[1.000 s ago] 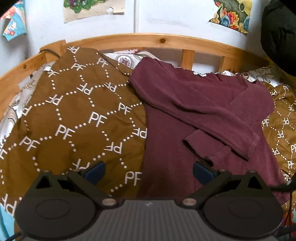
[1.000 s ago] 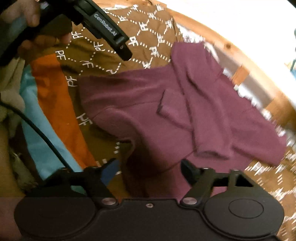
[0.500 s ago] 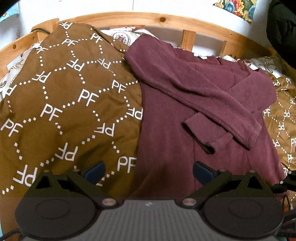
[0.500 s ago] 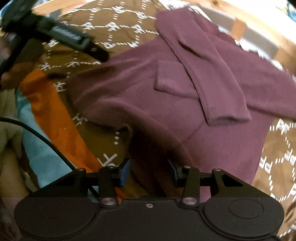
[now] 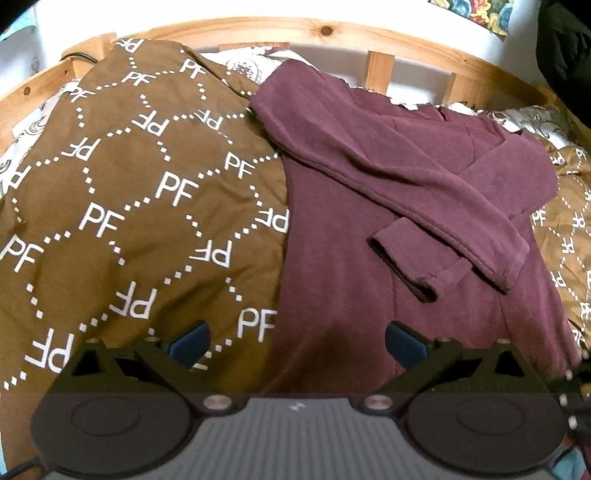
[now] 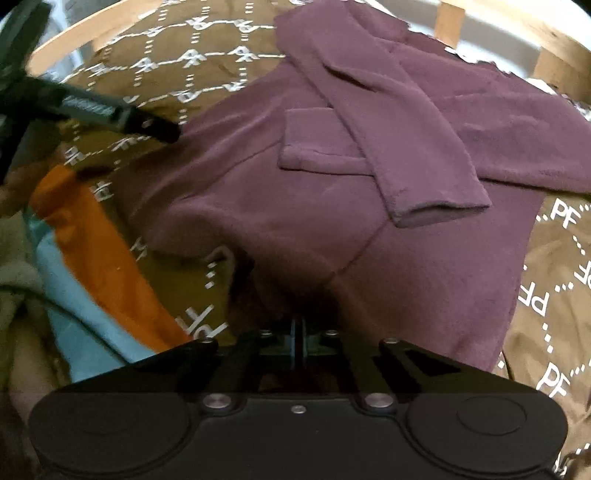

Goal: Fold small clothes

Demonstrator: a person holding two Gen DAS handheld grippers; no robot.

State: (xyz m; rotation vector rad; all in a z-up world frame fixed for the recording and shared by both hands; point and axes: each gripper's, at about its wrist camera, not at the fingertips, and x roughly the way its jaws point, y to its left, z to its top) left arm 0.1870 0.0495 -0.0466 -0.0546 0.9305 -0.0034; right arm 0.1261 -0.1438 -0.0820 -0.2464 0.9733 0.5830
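A maroon long-sleeved sweater [image 5: 351, 258] lies flat on the bed with both sleeves folded across its chest. My left gripper [image 5: 297, 345] hangs open just above its near left edge, one blue pad over the blanket and one over the sweater, holding nothing. In the right wrist view the sweater [image 6: 332, 229] spreads away from my right gripper [image 6: 299, 332]. Its jaws are closing tight together, with the bunched bottom hem pinched between them. One of the left gripper's fingers [image 6: 147, 123] reaches in from the upper left of that view.
A brown blanket [image 5: 129, 203] printed with white PF letters covers the bed. A curved wooden bed rail [image 5: 332, 31] runs along the far side. Orange and light blue cloth [image 6: 103, 258] lies at the near left. A dark garment [image 5: 565, 55] hangs at the top right.
The right gripper went from open to shut on the sweater's bottom hem, rolling and shifting as it did. The left gripper sank a little closer to the bed and stayed open.
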